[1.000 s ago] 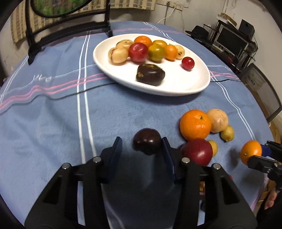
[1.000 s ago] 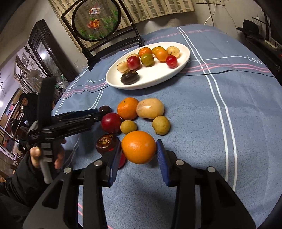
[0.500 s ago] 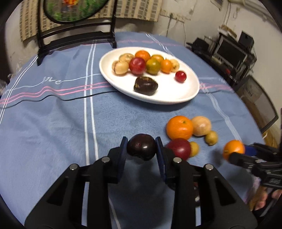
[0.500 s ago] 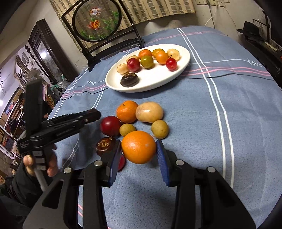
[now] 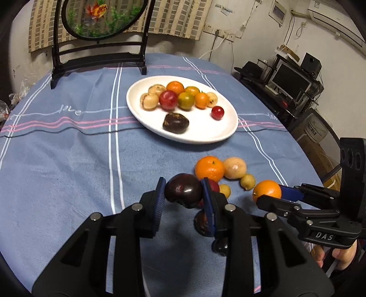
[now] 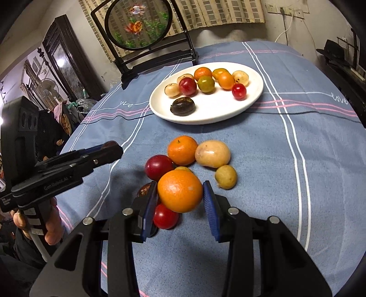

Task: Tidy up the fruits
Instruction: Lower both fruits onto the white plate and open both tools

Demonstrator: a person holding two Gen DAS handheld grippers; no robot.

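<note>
My left gripper point(image 5: 183, 194) is shut on a dark purple fruit point(image 5: 183, 190) and holds it above the blue cloth. My right gripper point(image 6: 180, 197) is shut on an orange point(image 6: 180, 190), also lifted; in the left wrist view that orange point(image 5: 266, 190) shows at the right. Ahead lies a white oval plate point(image 5: 205, 134) with several fruits: tan, red, orange, green and one dark brown point(image 5: 175, 122). Loose on the cloth are an orange point(image 6: 182, 150), a tan fruit point(image 6: 212, 153), a red one point(image 6: 158, 167), a small yellow one point(image 6: 225, 176) and a small red one point(image 6: 165, 216).
A black stand with a round painted screen point(image 5: 100, 18) rises at the table's far edge behind the plate. Shelves with a monitor point(image 5: 290, 78) stand beyond the table on the right. A hand point(image 6: 51, 230) grips the left tool's handle.
My left gripper closed on the dark purple fruit and lifted it off the cloth, and the plate now looks farther off. My right gripper kept its hold on the orange and barely shifted.
</note>
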